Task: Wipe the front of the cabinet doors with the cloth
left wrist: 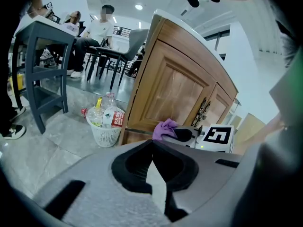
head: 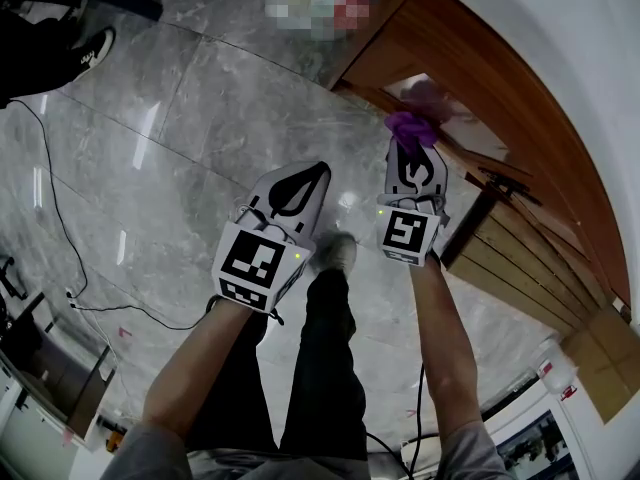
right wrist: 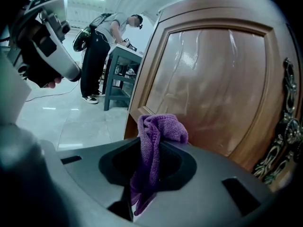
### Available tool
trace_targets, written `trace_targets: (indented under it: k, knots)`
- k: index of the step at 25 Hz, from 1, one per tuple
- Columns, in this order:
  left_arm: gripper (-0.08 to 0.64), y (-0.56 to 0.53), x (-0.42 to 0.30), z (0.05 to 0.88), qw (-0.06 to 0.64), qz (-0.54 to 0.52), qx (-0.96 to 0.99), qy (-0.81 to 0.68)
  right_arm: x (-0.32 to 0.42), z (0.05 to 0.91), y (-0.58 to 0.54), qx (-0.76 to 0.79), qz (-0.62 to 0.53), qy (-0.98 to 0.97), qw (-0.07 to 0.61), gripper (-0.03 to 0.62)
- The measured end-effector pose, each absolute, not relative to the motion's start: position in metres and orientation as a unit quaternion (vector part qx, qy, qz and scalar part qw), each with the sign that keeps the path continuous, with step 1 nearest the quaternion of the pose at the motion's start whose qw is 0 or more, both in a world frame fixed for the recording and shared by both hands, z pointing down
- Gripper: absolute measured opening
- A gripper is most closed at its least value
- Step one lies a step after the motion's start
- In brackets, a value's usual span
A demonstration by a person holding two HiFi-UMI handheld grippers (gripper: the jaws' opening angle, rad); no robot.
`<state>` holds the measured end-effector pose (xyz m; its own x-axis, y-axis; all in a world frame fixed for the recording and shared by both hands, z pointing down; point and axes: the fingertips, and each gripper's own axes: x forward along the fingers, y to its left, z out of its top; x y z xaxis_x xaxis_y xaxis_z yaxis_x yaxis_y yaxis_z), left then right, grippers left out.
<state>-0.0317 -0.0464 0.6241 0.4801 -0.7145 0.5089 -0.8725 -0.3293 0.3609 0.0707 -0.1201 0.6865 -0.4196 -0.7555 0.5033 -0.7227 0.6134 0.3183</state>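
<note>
right tongs (right wrist: pixel 142 140) clenched on purple microfibre cloth (right wrist: pixel 160 126) near glossy brown wooden cabinet door (right wrist: pixel 213 89) | left tongs (left wrist: pixel 152 142) closed, empty | likely light, limp; best pinched at thick bunch

Grey short sleeves (head: pixel 150 446), black trousers (head: pixel 322 368). Left gripper (head: pixel 320 171) and right gripper (head: pixel 414 158): pale grey shells, black pads, black-and-white marker cubes (head: pixel 252 263).
</note>
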Motion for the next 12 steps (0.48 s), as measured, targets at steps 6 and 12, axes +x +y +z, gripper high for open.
trace_targets:
  k: [6,12]
  knots:
    - [0.009,-0.046,-0.049,0.628,0.306,0.139,0.802,-0.495,0.043,0.687,-0.126,0.431,-0.021,-0.85,0.303,0.081]
    - [0.009,-0.044,-0.067,0.628,0.31,0.135,0.793,-0.506,0.015,0.685,-0.131,0.418,-0.021,-0.858,0.298,0.081]
